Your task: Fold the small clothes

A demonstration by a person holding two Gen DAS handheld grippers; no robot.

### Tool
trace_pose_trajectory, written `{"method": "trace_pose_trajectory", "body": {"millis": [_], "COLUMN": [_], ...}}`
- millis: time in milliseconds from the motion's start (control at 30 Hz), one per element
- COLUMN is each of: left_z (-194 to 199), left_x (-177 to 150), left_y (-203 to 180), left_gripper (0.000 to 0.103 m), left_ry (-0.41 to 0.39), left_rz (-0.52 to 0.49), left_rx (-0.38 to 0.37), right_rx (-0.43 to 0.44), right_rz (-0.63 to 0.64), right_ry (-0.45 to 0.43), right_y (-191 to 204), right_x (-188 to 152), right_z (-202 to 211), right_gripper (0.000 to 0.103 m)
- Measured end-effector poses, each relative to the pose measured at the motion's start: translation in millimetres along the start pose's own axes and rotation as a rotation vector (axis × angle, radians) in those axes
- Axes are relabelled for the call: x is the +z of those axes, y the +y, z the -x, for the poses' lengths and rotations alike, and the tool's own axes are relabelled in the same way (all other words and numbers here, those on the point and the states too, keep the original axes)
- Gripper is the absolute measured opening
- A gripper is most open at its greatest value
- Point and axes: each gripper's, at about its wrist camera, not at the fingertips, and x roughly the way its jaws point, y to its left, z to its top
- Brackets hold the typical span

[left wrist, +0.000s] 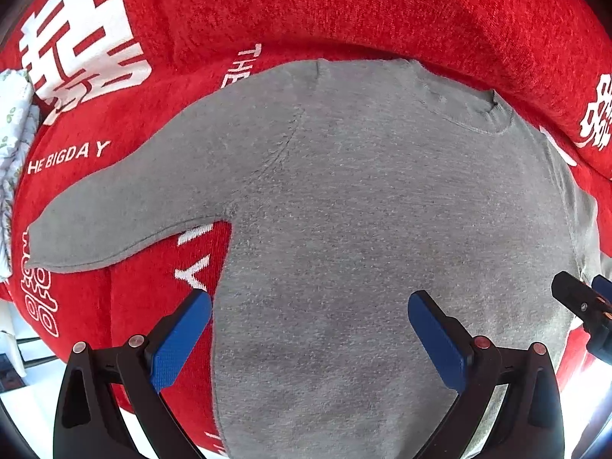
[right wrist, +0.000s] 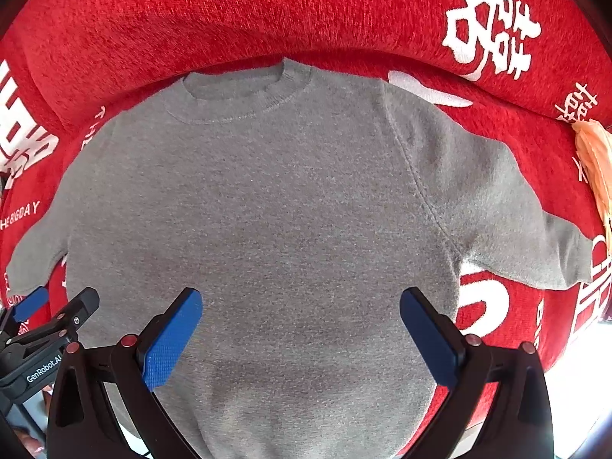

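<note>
A small grey knit short-sleeved sweater (right wrist: 275,206) lies flat, face up, on a red plush cover w/ white lettering (right wrist: 267,11), spread out right ahead of and under both grippers. Left gripper (left wrist: 310,306) has its blue pads wide apart, nothing between them, hovering over the lower left part of the body w/ the side seam edge just by its left pad. Right gripper (right wrist: 300,304) is likewise spread wide and empty, over the lower body nearer the right side. Looks like the very start of the fold: garment is laid out and smoothed, no fold made yet, both sleeves out. Long axis runs hem to collar, straight away from the grippers; ribbed collar (right wrist: 244,95) points to the far side, hem is nearest, below the pads and partly out of view. Left sleeve (left wrist: 114,222) sticks out to the left of the left gripper, right sleeve (right wrist: 508,222) out to the right of the right one, both angled slightly down. Next move prob. calls for each gripper to shift outward to a sleeve or side edge, close on a thin pinch of knit only, not the cover under it, then bring it across toward the middle. A floral-print cloth (left wrist: 11,134) sits far left, a peach-coloured fabric item (right wrist: 596,160) far right.
</note>
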Motion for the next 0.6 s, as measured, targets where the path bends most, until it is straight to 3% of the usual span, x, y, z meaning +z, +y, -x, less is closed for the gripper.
{"method": "trace_pose_trajectory", "body": {"millis": [600], "left_z": [-6], "left_x": [-10], "left_y": [47], "left_gripper": [0.103], "left_ry": [0.003], "left_rz": [0.058], "left_rx": [-0.016], "right_rx": [0.028], "right_rz": [0.077], "right_ry": [0.008], "right_y": [47], "right_x": [-6], "right_z": [1], "right_gripper": [0.103]}}
